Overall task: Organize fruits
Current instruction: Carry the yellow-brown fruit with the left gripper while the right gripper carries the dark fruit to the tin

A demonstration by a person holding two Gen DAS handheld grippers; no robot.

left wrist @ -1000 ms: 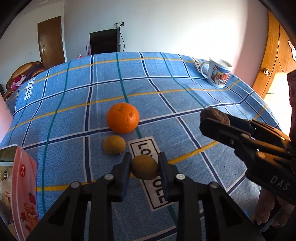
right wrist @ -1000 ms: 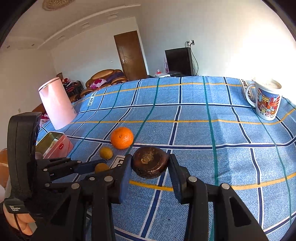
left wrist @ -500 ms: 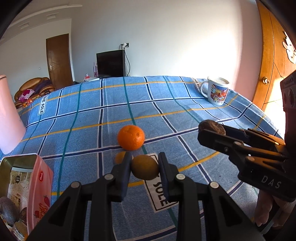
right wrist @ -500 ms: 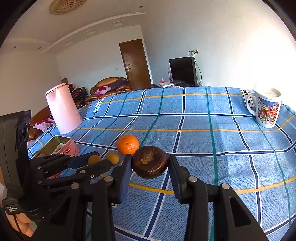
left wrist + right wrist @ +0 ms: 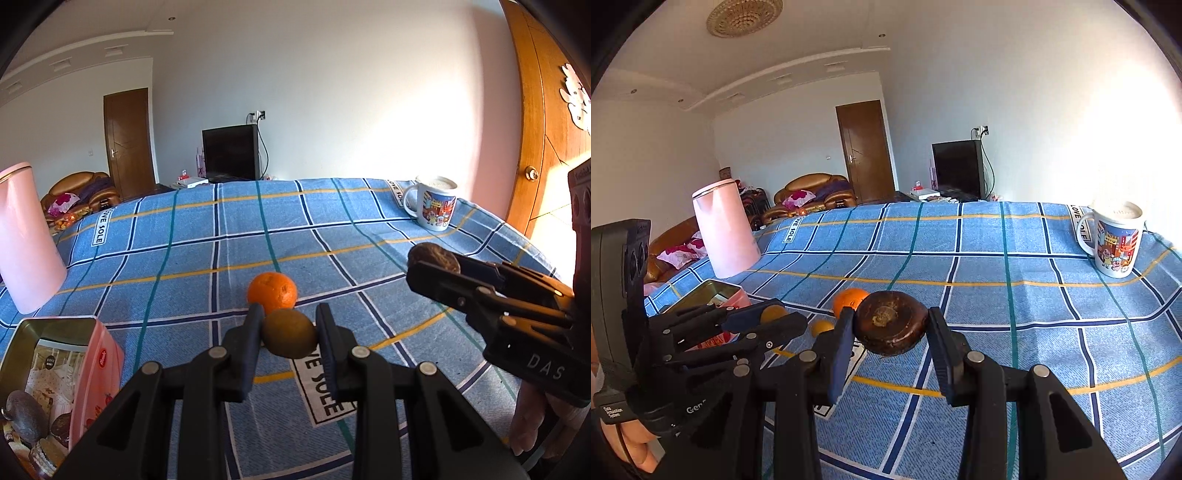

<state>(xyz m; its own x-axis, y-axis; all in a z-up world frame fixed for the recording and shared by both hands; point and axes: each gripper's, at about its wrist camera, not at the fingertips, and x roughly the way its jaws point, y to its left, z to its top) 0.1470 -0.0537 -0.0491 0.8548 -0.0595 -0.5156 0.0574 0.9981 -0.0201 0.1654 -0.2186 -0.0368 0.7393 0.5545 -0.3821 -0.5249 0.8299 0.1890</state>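
My left gripper (image 5: 290, 320) is shut on a small brown-green fruit (image 5: 290, 338), held just above the blue checked cloth (image 5: 221, 258). My right gripper (image 5: 891, 318) is shut on a dark brown round fruit (image 5: 891, 332), also lifted off the cloth. An orange (image 5: 272, 291) lies on the cloth right behind the left fingertips. The right wrist view shows the orange (image 5: 847, 299) and a small yellow fruit (image 5: 822, 327) beside it. An open pink tin (image 5: 98, 354) at the lower left holds several dark fruits (image 5: 24, 413).
A tall pink kettle (image 5: 24, 236) stands at the left edge of the table. A printed mug (image 5: 434, 206) sits at the far right corner. A wooden door (image 5: 532, 129) is close on the right. A hand (image 5: 528, 424) grips the right tool.
Both grippers have risen and tipped upward with their fruits still gripped. The pink tin and kettle have come into the left view. The small yellow fruit is now hidden behind the held fruit there.
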